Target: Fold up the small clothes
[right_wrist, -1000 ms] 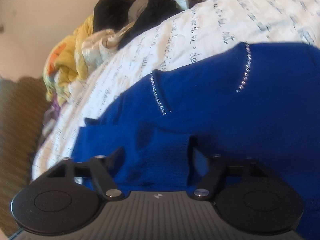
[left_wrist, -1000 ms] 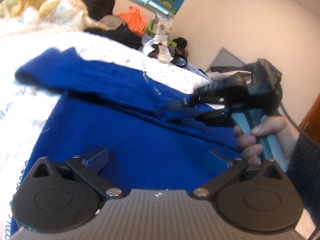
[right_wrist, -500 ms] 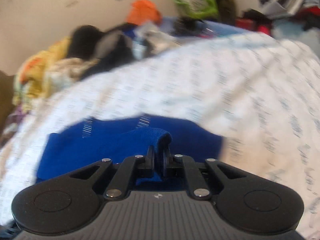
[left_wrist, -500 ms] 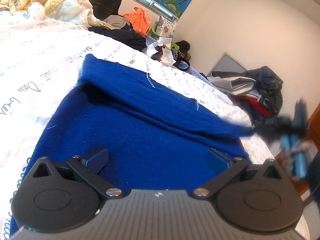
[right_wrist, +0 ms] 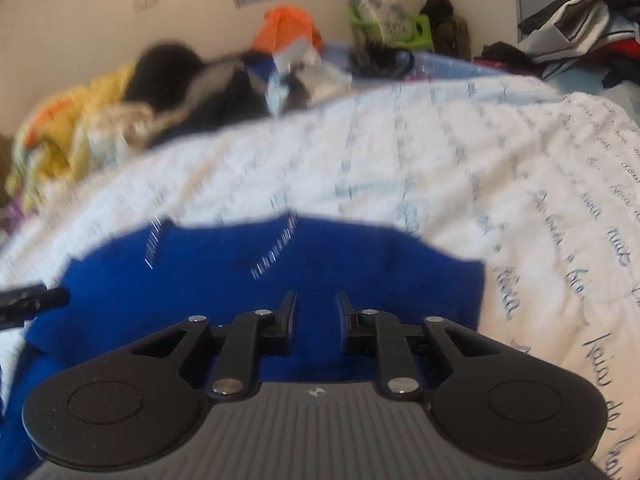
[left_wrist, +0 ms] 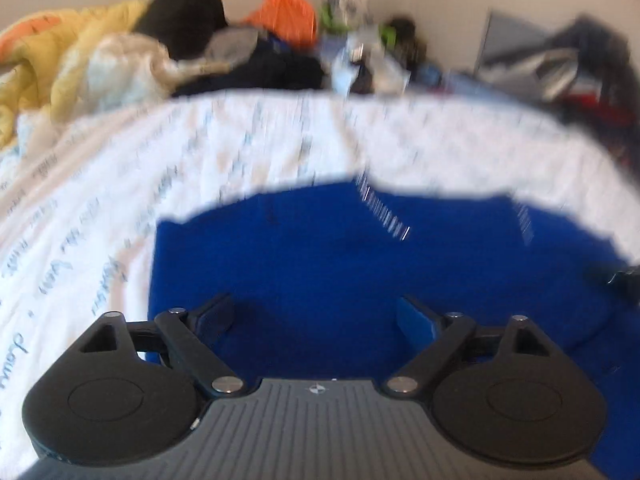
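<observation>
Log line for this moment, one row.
left tool: open, empty | right tool: narrow gap, nothing pinched | blue garment: flat on bedsheet | both views blurred

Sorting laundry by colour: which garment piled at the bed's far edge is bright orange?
The orange garment heaped against the wall; its neighbours are black and yellow.

Blue garment (left_wrist: 320, 264); white bedsheet (left_wrist: 240, 148), blue script.

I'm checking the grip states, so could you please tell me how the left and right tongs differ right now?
The left tongs stand wide apart and have just been closing slightly; the right tongs leave only a narrow gap and have just been opening. Both hover over the blue garment with no cloth pinched between them.
</observation>
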`<state>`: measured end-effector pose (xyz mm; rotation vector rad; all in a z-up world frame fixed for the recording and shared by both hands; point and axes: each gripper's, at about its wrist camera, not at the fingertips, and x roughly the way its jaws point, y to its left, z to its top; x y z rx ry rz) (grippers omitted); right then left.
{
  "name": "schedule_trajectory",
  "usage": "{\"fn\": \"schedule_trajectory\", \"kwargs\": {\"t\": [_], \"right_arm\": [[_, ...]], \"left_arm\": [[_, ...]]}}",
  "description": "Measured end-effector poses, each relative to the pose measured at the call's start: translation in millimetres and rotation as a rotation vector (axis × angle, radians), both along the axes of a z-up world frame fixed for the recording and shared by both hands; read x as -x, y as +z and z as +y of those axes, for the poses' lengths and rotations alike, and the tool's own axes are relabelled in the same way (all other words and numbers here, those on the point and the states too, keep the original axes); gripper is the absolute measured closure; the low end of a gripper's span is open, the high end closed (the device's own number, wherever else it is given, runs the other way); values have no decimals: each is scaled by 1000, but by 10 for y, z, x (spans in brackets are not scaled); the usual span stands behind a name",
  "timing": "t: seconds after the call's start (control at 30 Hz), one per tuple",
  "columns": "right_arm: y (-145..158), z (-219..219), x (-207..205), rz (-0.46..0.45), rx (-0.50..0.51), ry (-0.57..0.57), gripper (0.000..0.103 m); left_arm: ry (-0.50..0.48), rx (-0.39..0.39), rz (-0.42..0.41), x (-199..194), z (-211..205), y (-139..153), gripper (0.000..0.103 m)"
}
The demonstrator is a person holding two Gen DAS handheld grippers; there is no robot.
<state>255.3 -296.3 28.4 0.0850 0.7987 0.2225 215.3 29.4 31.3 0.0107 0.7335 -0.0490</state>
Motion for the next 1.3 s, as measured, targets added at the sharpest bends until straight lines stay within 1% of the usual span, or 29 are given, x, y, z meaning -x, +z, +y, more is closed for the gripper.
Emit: {"fn": "schedule_trajectory", "kwargs": {"t": [0.03, 0.1, 0.17, 0.2, 0.27, 0.3, 0.37, 0.4, 0.43, 0.47, 0.5, 0.53, 0.57, 0.6, 0.63, 0.67, 0.7, 0.77, 0.87, 0.9, 0.93, 0.97, 1.0, 1.03, 1.07, 1.1, 1.2, 1.23, 1.3], "right_arm": [[-77, -42, 67, -70, 1, 8, 85], [-171, -229, 129, -123, -74, 20, 85], [-228, -445, 115, -128, -204, 11, 85], [-217, -482, 102, -117, -229, 3, 85], [-99, -376, 164, -105, -149, -10, 85], [-5, -307, 245, -97, -111, -37, 84], [152, -169, 486, -124, -102, -24, 71], [189, -86, 625, -153, -109, 24, 53], [181, 24, 720, -164, -89, 69, 27], [114, 125, 753, -148, -41, 99, 18], [-14, 210, 729, -107, 31, 115, 16], [-145, 223, 750, -149, 91, 128, 16], [-159, 163, 729, -135, 69, 116, 15], [-124, 105, 716, -108, 60, 66, 15], [-62, 57, 732, -68, 72, 11, 15], [17, -11, 822, -60, 41, -7, 15], [104, -118, 994, -85, -32, 17, 14], [162, -315, 1312, -88, -102, 26, 14], [1, -638, 1660, 8, -95, -54, 14], [-85, -711, 1730, 41, -90, -81, 14], [-165, -758, 1797, 69, -100, -89, 14], [-190, -749, 1875, 40, -97, -67, 15], [-209, -717, 1905, 43, -97, -44, 19], [-217, -667, 1923, 48, -108, -19, 35], [-223, -625, 1920, 56, -128, 14, 51], [-254, -593, 1889, 80, -143, 38, 86], [-233, -625, 1820, 79, -94, 60, 97], [-217, -701, 1811, 84, -92, 38, 98], [-200, -857, 1866, 73, -96, -9, 100]], "left_arm": [[-14, -59, -38, 65, -13, -93, 0], [-10, -12, -33, 63, 137, -123, 0], [-14, -23, -26, 31, 192, -122, 0], [-14, -37, -19, 29, 190, -104, 0], [15, -64, -8, 128, 162, 12, 10], [17, -36, -4, 230, 163, 87, 15], [-31, 66, -24, 495, 133, 189, 7], [-54, 76, -29, 596, 77, 180, 1], [-76, 60, -21, 645, 7, 129, 1], [-95, 22, -1, 634, -69, 24, 1], [-100, -44, -10, 665, -113, -73, 0], [-95, -91, -44, 739, -126, -102, 1], [-79, -72, -23, 784, -79, -65, 3], [-55, -45, 0, 855, -15, -9, 12], [-34, -9, 3, 980, 66, 57, 10], [-30, 24, -13, 1149, 144, 115, 6], [-17, 41, -29, 1334, 220, 159, 1], [23, 61, -16, 1668, 375, 179, 1], [74, 143, 88, 1900, 594, 41, 9], [81, 111, 53, 1990, 574, 43, 10], [76, 84, 61, 2011, 536, 26, 11], [66, 50, 54, 2023, 473, 22, 13], [57, 30, 47, 2019, 419, 25, 21], [48, 24, 32, 2014, 381, 39, 46], [39, 22, 17, 2006, 357, 63, 67], [34, 27, 19, 1988, 358, 77, 93], [46, 7, 26, 1989, 425, 94, 92], [45, -2, 21, 2030, 458, 103, 92], [36, 26, 21, 2108, 540, 111, 91]]}}
